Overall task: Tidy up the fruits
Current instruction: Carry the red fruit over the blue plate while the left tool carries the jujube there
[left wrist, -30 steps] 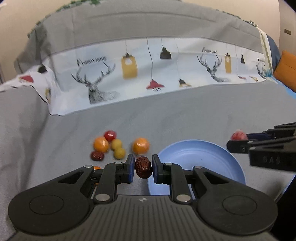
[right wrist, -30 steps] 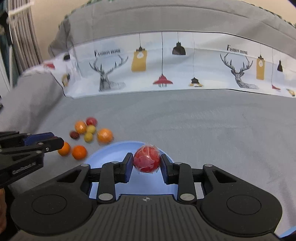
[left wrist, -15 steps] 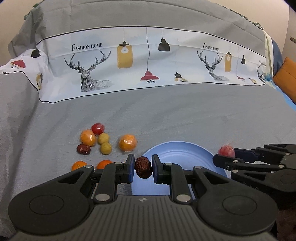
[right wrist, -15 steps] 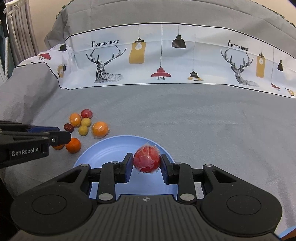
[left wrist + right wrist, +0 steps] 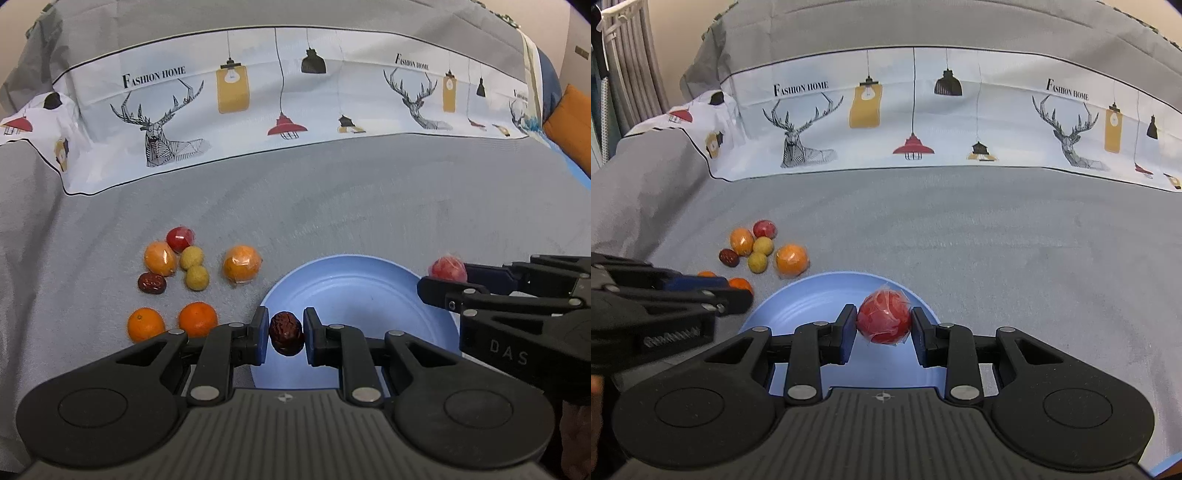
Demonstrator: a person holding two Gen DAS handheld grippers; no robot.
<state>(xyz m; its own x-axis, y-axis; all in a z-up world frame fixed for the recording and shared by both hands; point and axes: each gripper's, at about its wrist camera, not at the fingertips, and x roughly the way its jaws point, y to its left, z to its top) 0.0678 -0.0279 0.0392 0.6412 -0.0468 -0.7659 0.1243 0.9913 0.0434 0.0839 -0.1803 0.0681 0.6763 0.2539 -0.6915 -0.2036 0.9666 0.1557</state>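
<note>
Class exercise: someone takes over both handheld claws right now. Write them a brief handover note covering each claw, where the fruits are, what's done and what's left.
Left claw: shut on a dark red date, over the blue plate's near-left rim.
Right claw: shut on a wrapped red fruit, over the plate's far side.
Plate: nothing resting in it yet.
On the grey cloth left of the plate: eight loose fruits.
Done: two fruits picked up.
Left: release both, then probably move the rest.

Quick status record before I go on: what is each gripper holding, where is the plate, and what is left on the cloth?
left gripper: shut on dark red date, over plate's near-left rim
right gripper: shut on wrapped red fruit, over plate
blue plate: on grey cloth, nothing resting in it
loose fruit pile: eight pieces, left of plate
</note>
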